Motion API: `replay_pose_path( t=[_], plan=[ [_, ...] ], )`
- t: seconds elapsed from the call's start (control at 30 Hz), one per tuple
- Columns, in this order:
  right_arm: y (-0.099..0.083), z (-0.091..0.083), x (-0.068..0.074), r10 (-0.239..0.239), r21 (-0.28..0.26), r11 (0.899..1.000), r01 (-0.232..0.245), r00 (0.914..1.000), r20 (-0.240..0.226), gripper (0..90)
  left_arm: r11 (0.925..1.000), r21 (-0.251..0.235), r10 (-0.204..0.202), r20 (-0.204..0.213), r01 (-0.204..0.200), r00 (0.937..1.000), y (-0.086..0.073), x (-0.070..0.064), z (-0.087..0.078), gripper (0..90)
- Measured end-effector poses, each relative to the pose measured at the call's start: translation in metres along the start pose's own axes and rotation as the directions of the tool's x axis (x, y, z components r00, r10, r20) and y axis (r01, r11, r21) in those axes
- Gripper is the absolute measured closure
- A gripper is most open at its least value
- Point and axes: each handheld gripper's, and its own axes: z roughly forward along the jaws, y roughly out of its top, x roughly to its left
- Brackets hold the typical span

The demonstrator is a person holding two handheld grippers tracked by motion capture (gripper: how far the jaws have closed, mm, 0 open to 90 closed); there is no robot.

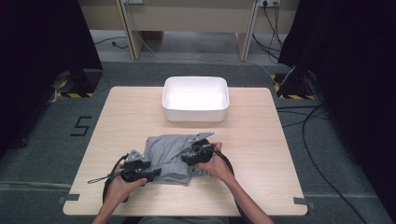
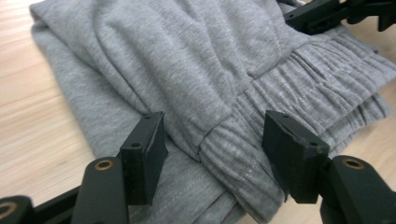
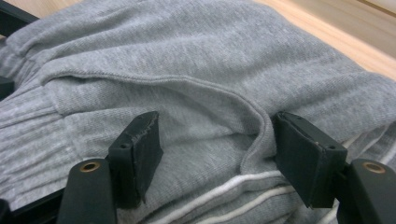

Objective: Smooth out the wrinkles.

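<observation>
Both tongs gape unclenched — left tongs [image 2: 212,158], right tongs [image 3: 217,156] — straddling the folded grey garment [image 1: 170,156].

Light: you work under even overhead light; the tabletop [image 1: 261,140] is bright.
Glare: the white bin [image 1: 195,98] washes out inside.
Edges: dark curtains flank you.
Focus: your gripper views blur at the near jaws; fabric stays soft.

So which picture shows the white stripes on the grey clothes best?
The right gripper view: the white stripes run between the open jaws of the right hand-held gripper, close and sharp. The left gripper view shows the grey garment and its ribbed cuff; in the high view the folded bundle is too small to make out stripes.
</observation>
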Motion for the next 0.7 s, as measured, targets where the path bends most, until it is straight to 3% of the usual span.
replay_pose_path(
  t=[0.47,0.7],
  plan=[
    [0.027,0.028,0.01,-0.017,0.002,1.0,0.017,0.9992,-0.035,33.1,0.9995,0.016,-0.026,-0.071,0.027,0.9972,-0.001,0.024,-0.015,39.0],
    [0.039,0.04,0.013,-0.024,0.005,1.0,0.024,0.999,-0.038,33.1,0.9984,0.015,-0.054,-0.08,0.055,0.9954,-0.002,0.039,-0.019,39.1]
  ],
)
